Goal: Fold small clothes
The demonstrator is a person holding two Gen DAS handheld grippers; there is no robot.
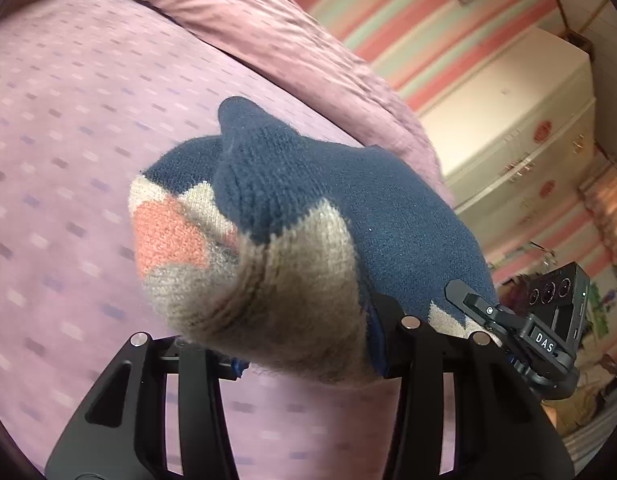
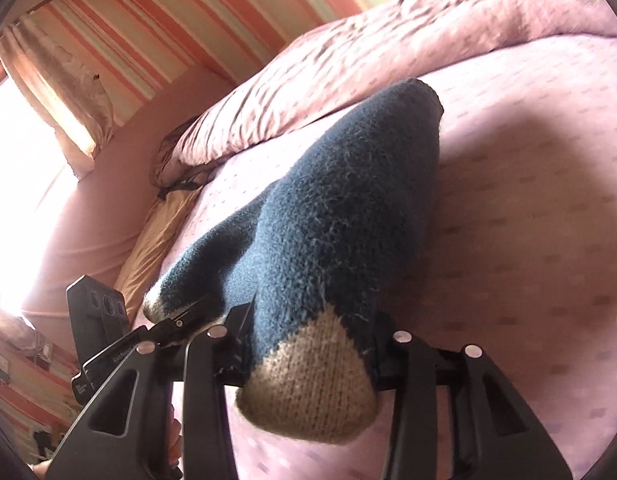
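A small knitted garment [image 1: 308,208], navy with beige and salmon patches, hangs bunched above the pink bed. In the left wrist view my left gripper [image 1: 304,344] is shut on its beige lower edge. My right gripper [image 1: 482,310] pinches the same garment's edge at the right. From the right wrist view the garment [image 2: 340,208] rises as a navy fold with a beige tip, and my right gripper [image 2: 312,354] is shut on it. The left gripper [image 2: 180,322] holds a beige corner at the left. The pads of both are hidden by cloth.
The pink sheet [image 1: 68,160] with small dashes spreads below. A crumpled pink duvet [image 2: 348,52] lies at the back, with a tan pillow [image 2: 156,240] at the bed's edge. A cream cabinet [image 1: 508,120] stands beyond the bed, and a curtained window [image 2: 40,128] is bright.
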